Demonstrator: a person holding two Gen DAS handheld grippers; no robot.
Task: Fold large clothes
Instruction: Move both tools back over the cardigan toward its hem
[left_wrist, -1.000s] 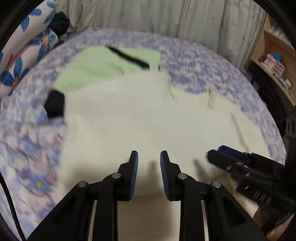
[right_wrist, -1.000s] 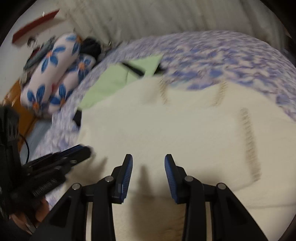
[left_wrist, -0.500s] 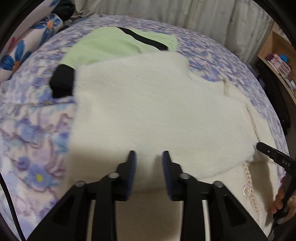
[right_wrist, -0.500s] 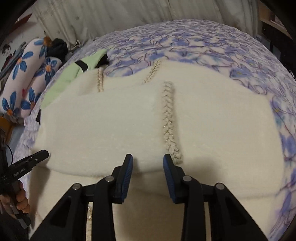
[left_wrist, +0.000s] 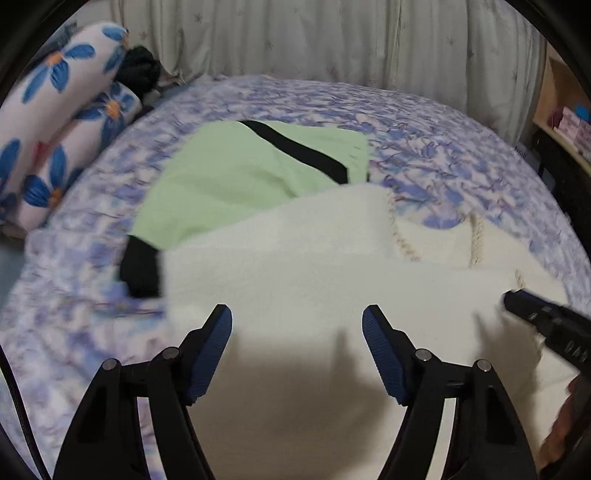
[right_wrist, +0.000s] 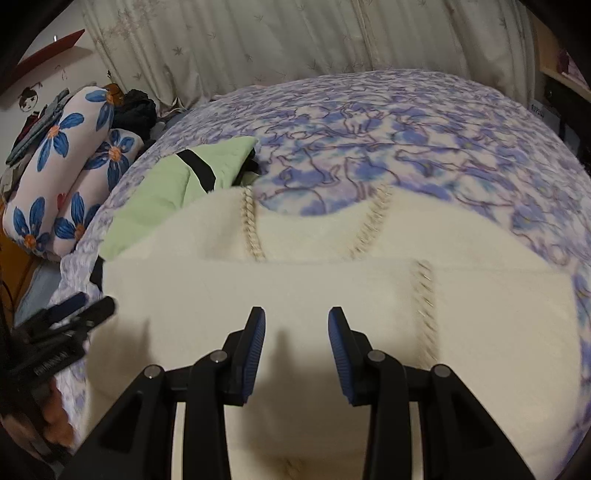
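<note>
A large cream fleece garment (left_wrist: 295, 266) with braided trim lies folded on the bed; it also shows in the right wrist view (right_wrist: 314, 291). My left gripper (left_wrist: 297, 321) is wide open and empty, hovering above the garment's near left part. My right gripper (right_wrist: 296, 321) is open and empty above the garment's middle. Each gripper shows in the other's view, the right one (left_wrist: 546, 325) at the right edge, the left one (right_wrist: 62, 325) at the left edge.
A light green garment (left_wrist: 240, 177) with black trim lies behind the cream one, partly under it. Flowered pillows (left_wrist: 55, 122) and a dark bundle (left_wrist: 140, 70) sit at the bed's far left. The blue flowered bedspread (right_wrist: 406, 129) runs to the curtains (left_wrist: 332, 40). Shelves (left_wrist: 569, 122) stand on the right.
Both grippers have lifted and drawn back from the garment. The left jaws have opened wide; the right jaws have opened a little more. The cream garment lies still.
</note>
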